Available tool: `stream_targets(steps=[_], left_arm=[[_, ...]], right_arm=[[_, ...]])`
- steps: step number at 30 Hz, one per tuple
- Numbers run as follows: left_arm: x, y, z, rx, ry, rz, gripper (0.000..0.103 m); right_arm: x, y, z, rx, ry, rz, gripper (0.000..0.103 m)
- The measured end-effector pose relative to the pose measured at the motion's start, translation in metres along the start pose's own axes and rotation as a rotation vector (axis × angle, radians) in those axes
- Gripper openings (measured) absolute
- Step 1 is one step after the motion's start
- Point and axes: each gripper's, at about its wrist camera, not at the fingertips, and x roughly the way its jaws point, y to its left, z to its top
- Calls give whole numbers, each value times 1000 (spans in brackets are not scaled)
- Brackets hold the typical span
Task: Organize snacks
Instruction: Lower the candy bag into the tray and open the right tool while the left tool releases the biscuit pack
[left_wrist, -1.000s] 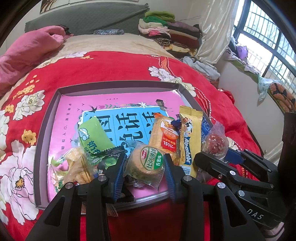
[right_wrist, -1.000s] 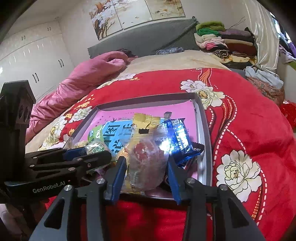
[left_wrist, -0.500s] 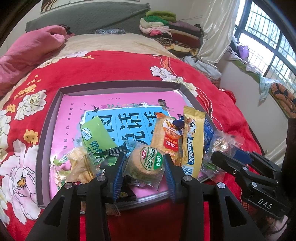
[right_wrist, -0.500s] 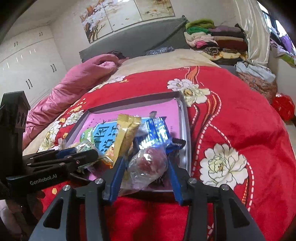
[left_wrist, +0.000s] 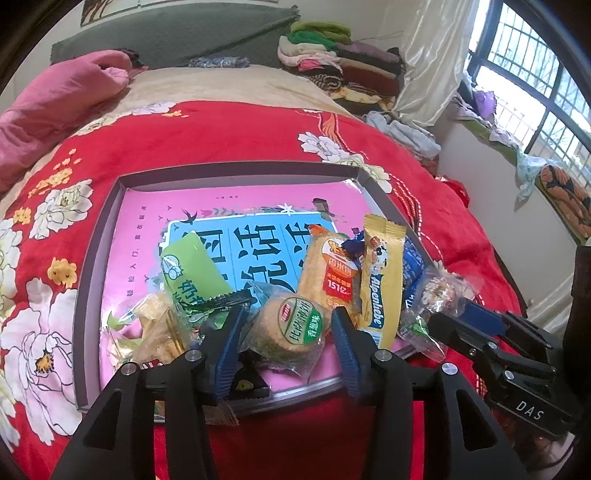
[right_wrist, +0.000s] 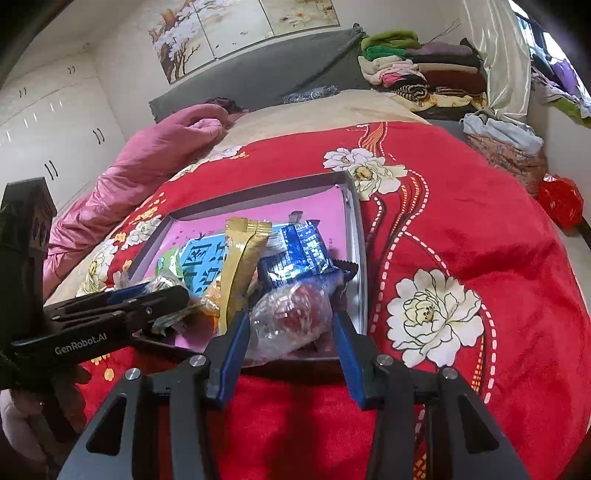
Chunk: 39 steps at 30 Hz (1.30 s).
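Note:
A grey-rimmed box (left_wrist: 236, 170) with a pink and blue printed floor lies on the red bed; it also shows in the right wrist view (right_wrist: 356, 236). My left gripper (left_wrist: 286, 332) is shut on a round biscuit pack (left_wrist: 291, 328) with a green label, over the box's near edge. My right gripper (right_wrist: 291, 325) is shut on a clear-wrapped red snack (right_wrist: 295, 314), also seen from the left wrist view (left_wrist: 436, 295), at the box's near right corner. A yellow Alpenliebe stick (left_wrist: 380, 280), an orange pack (left_wrist: 328, 273), a green pack (left_wrist: 192, 273) and a blue pack (right_wrist: 299, 247) lie in the box.
A red flowered blanket (right_wrist: 461, 240) covers the bed. A pink quilt (left_wrist: 55, 107) lies at the far left. Folded clothes (left_wrist: 332, 59) are stacked at the far right by the curtain and window. Pale crackers (left_wrist: 155, 332) sit in the box's near left part.
My right gripper with the red snack has drawn back toward the box's near right corner and sits lower. My left gripper still holds the biscuit pack in much the same place.

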Motion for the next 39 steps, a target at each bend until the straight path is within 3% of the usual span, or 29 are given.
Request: stream_targets(steps=[10,28,39], left_arm=[[-5,-2,-2,10,4,11,57],[-11,10,-2,-18,3,44,64],[-19,15,1,-33,-17,56,69]], right_arm=[[-2,10,-2,-48,-4,-15,47],[18,28,0,-114,7,56,49],[16,25,0,-114,4,20,50]])
